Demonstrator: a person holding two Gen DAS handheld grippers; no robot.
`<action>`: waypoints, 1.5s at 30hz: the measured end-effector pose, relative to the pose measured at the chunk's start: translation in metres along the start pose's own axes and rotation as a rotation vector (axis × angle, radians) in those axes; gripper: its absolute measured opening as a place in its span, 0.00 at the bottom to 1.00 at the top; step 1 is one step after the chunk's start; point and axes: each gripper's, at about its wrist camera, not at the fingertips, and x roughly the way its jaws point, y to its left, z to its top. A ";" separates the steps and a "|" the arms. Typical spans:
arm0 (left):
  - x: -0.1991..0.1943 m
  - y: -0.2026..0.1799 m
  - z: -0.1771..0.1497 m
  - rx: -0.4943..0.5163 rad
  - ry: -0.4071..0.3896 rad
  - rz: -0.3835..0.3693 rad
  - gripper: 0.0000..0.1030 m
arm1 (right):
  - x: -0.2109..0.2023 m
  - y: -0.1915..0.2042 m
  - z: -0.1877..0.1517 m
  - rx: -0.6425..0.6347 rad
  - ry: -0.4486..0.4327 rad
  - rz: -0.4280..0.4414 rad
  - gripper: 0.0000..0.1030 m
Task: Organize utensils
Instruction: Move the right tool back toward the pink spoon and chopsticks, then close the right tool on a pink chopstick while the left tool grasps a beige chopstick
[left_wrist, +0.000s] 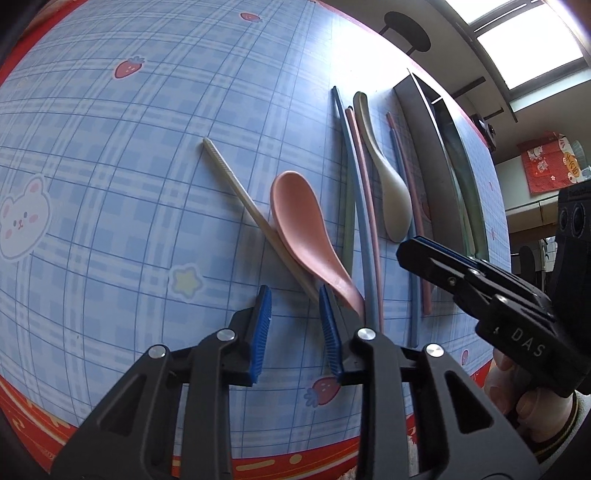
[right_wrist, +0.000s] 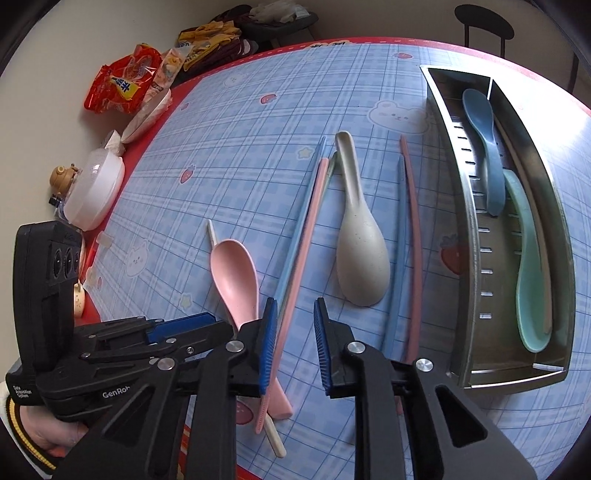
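Pink spoon lies bowl-up across a cream chopstick.

— What's the surface?

— A table under a blue plaid cloth printed with bears and strawberries, red along the border.

— And lying on it?

— A pink spoon resting across a cream chopstick, a beige spoon, and blue and pink chopsticks on either side of it (one greenish one too). At the right, a steel tray. Along the far left edge, white bowls and a red snack bag.
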 end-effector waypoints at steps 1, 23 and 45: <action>0.001 -0.002 0.001 0.005 0.000 0.005 0.28 | 0.004 -0.001 0.002 0.005 0.011 -0.002 0.20; 0.017 -0.034 0.001 0.092 0.001 0.061 0.36 | 0.033 -0.005 0.013 0.017 0.070 -0.004 0.06; 0.021 -0.037 0.012 0.118 -0.024 0.136 0.28 | 0.025 -0.005 -0.002 -0.014 0.038 -0.044 0.06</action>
